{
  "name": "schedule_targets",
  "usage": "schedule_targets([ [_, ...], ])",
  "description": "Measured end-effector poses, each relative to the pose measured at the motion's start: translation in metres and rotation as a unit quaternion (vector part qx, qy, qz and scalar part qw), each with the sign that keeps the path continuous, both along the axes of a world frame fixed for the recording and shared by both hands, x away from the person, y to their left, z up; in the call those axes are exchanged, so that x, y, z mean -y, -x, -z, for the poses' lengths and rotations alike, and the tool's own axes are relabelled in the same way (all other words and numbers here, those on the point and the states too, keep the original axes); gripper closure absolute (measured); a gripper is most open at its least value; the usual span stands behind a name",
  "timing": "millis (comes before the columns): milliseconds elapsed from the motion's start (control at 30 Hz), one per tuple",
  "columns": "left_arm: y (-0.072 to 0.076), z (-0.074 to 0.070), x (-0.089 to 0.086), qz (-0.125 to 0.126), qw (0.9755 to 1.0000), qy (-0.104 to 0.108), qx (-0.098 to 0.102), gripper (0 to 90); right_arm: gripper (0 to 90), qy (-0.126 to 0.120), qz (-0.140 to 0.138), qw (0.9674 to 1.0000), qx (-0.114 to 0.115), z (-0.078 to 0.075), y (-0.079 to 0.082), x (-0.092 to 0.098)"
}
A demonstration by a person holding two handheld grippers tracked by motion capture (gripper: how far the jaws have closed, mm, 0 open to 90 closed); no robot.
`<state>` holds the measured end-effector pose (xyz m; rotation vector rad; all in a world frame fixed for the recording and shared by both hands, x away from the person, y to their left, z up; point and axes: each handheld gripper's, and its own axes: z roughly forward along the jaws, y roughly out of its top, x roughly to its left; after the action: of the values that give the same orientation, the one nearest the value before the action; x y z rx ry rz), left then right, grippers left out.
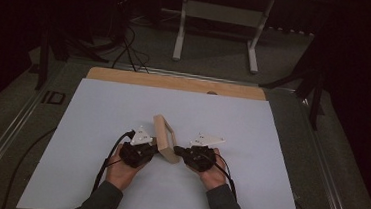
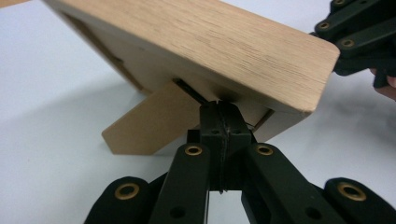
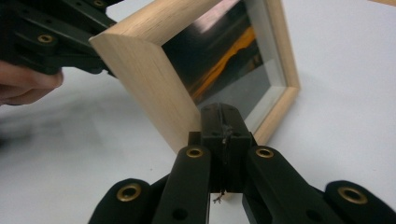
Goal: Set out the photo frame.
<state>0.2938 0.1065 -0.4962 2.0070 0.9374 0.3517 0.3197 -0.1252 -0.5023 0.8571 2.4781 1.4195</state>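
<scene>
A light wooden picture frame (image 1: 166, 138) stands tilted on the white board (image 1: 96, 127), propped on its back leg (image 2: 144, 126). My left gripper (image 1: 154, 149) is shut, with its tips (image 2: 219, 109) against the back of the frame (image 2: 210, 51) near a dark slot, and nothing shows between the jaws. On the other side my right gripper (image 1: 177, 150) is shut too, its tips (image 3: 220, 112) touching the lower front edge of the frame (image 3: 149, 79) below the dark glass (image 3: 224, 60). Each gripper view also shows the other gripper (image 2: 359, 37) (image 3: 51, 37) past the frame.
A wooden strip (image 1: 175, 82) runs along the board's far edge. Cables (image 1: 127, 50) and a white desk stand (image 1: 219, 32) sit on the floor beyond. Dark stand legs (image 1: 315, 89) rise at the right. Bare white board lies on all sides of the frame.
</scene>
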Motion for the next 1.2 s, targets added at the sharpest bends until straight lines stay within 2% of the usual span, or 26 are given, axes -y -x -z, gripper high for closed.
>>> schedule_targets([
  [133,-0.001,0.000,-0.003,-0.005,1.0000,0.001,-0.003,89.8,89.9,0.002,-0.006,1.0000,0.000,0.000,0.003,-0.004],
  [333,-0.003,0.002,-0.009,-0.016,0.9997,0.015,-0.010,89.8,89.9,0.006,-0.016,0.9998,0.003,0.000,0.007,-0.011],
  [900,-0.003,0.003,-0.017,-0.028,0.9994,0.017,-0.012,89.5,89.6,0.008,-0.026,0.9996,0.008,0.000,0.013,-0.023],
  [1200,-0.002,0.001,-0.027,-0.045,0.9987,0.020,-0.008,78.7,81.2,0.011,-0.011,0.9997,0.021,-0.004,0.013,-0.015],
])
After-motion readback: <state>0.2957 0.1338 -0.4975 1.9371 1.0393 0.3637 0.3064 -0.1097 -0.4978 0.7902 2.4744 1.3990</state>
